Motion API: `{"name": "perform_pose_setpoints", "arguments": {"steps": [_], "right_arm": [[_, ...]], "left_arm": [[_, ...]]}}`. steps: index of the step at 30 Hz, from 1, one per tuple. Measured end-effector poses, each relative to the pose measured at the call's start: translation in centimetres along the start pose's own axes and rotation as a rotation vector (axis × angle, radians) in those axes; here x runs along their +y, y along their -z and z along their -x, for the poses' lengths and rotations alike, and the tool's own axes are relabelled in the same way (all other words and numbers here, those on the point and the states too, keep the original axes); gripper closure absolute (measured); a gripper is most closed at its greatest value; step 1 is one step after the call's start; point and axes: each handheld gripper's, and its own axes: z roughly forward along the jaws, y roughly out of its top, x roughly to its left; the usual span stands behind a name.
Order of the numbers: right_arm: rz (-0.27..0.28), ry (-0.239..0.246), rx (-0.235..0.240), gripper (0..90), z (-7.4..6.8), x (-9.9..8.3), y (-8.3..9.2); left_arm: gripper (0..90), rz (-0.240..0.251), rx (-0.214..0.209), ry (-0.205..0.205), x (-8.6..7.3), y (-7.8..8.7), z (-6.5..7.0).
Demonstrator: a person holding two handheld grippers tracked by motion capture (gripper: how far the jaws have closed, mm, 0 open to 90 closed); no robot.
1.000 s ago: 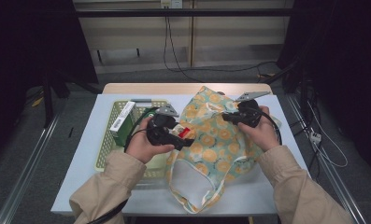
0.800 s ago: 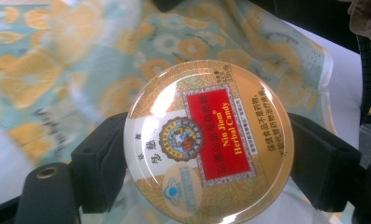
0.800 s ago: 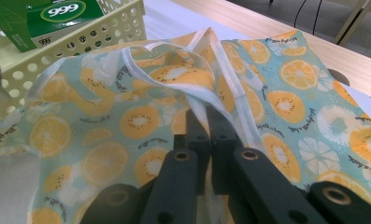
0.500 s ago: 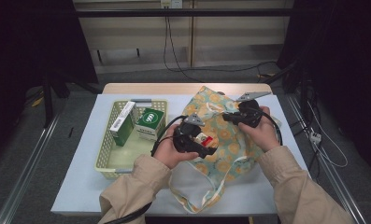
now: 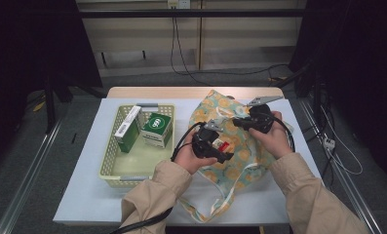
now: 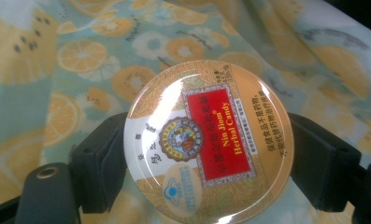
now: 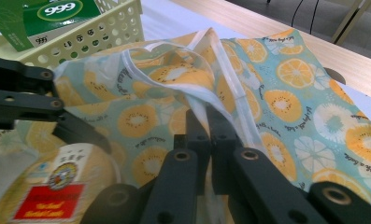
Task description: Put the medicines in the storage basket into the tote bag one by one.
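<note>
A round gold candy tin (image 6: 209,144) with a red label sits between the jaws of my left gripper (image 5: 223,146), which is shut on its rim. The tin (image 5: 222,145) hangs just over the fruit-print fabric bag (image 5: 240,146) lying on the white table. My right gripper (image 5: 240,122) is shut on the bag's white-edged rim (image 7: 206,100) and holds it lifted. In the right gripper view the tin (image 7: 52,196) shows at the lower left, close to the bag's raised edge.
A pale yellow mesh basket (image 5: 114,161) stands at the left of the table with a green and white box (image 5: 128,129) and a green box (image 5: 156,129) inside. The bag's straps (image 5: 215,207) trail toward the table's near edge. Cables run across the floor behind.
My left gripper has carried the tin from the basket's side rightward and down over the bag. The right gripper has kept still on the bag's rim.
</note>
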Motion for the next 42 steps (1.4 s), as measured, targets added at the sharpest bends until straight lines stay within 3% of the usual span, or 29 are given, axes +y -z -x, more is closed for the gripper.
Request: {"name": "perform_pose_setpoints", "arguments": {"steps": [5,12,23,25,26,30,42], "right_arm": [[-0.008,0.010,-0.002,89.9,0.0,0.1,0.0],[-0.011,-0.014,-0.023,89.9,0.8,-0.2,0.1],[-0.017,-0.054,-0.057,89.9,1.8,-0.4,-0.7],[-0.020,-0.065,-0.061,89.9,2.1,-0.5,-1.0],[-0.021,-0.069,-0.065,89.9,2.2,-0.6,-1.2],[-0.028,-0.085,-0.073,89.9,2.6,-0.5,-2.1],[-0.027,-0.081,-0.060,89.9,2.2,0.5,-3.4]], "left_arm": [[20.4,0.004,0.027,0.006,0.0,-0.9,-1.0],[20.4,0.026,0.048,0.033,0.2,-1.2,-2.2],[20.4,0.012,0.076,0.009,0.3,-1.9,-2.3],[20.3,0.007,0.111,0.012,0.3,-2.1,-2.2],[20.3,0.007,0.084,0.009,0.2,-2.1,-2.4],[20.3,0.011,0.077,0.020,0.1,-2.6,-2.5],[20.3,0.009,0.098,0.049,0.4,-3.8,-3.3]]}}
